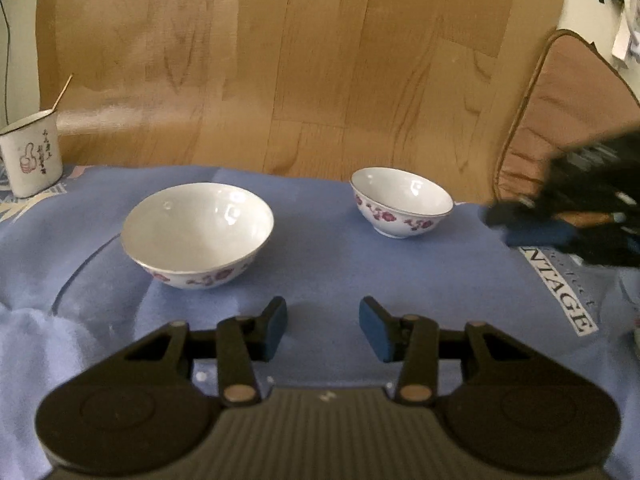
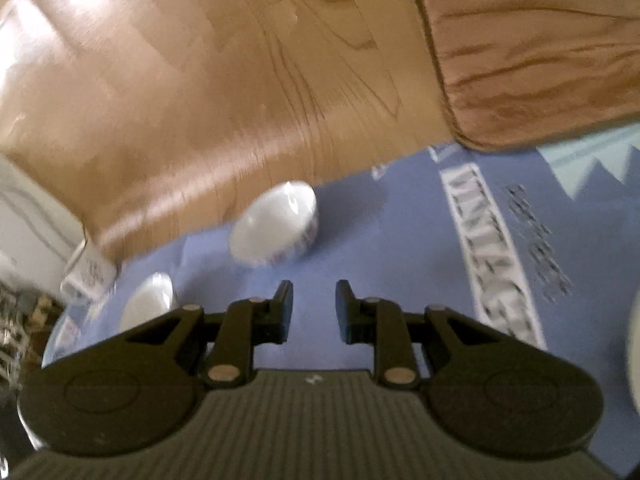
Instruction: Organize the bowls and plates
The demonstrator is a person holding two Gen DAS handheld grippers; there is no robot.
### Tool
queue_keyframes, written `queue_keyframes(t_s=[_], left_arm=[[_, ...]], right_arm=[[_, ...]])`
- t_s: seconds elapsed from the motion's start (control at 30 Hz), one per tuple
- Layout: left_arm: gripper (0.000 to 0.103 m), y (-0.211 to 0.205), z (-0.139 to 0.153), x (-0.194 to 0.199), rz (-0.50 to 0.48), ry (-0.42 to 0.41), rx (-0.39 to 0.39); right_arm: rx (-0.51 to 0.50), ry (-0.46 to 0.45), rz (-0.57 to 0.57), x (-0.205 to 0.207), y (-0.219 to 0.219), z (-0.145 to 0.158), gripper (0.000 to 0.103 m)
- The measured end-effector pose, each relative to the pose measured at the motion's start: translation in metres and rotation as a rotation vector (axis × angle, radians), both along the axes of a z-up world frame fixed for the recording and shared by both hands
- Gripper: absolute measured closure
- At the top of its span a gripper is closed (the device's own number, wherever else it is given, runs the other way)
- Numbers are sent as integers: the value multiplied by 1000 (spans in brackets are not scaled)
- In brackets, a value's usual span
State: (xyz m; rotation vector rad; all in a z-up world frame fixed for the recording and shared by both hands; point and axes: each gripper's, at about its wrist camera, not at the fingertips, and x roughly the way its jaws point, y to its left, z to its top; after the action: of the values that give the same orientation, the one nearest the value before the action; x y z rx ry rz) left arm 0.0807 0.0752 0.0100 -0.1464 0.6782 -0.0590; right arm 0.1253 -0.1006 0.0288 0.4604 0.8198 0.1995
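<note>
Left tongs [image 1: 323,328] hovering over blue cloth [image 1: 320,264], jaws standing apart, gripping nothing. Large bowl [image 1: 197,234] sitting upright ahead-left; small bowl [image 1: 401,202] sitting upright ahead-right, well apart. Mug [image 1: 31,152] standing at far left edge. Right tongs [image 1: 580,216] showing blurred at right, state unclear.

Right view motion-blurred; pale rim [image 2: 634,352] cut off.

1. Left wrist view: bare blue cloth [image 1: 320,264] fills the centre of the frame, a lane between the large bowl [image 1: 198,234] at centre left and the small bowl [image 1: 401,202] at centre right.
2. Mug [image 1: 32,158] blocks the far left edge.
3. Right gripper [image 1: 580,216], blurred, and cushion [image 1: 560,120] crowd the right edge.
</note>
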Motion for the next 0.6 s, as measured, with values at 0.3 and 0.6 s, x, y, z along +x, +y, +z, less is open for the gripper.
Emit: queue_keyframes(t_s=[0.3, 0.6], left_arm=[[62, 26, 5, 4, 63, -1, -114], [62, 32, 4, 5, 88, 10, -141]], right_arm=[[25, 146, -49, 69, 19, -26, 69], [-124, 111, 24, 80, 39, -30, 86]])
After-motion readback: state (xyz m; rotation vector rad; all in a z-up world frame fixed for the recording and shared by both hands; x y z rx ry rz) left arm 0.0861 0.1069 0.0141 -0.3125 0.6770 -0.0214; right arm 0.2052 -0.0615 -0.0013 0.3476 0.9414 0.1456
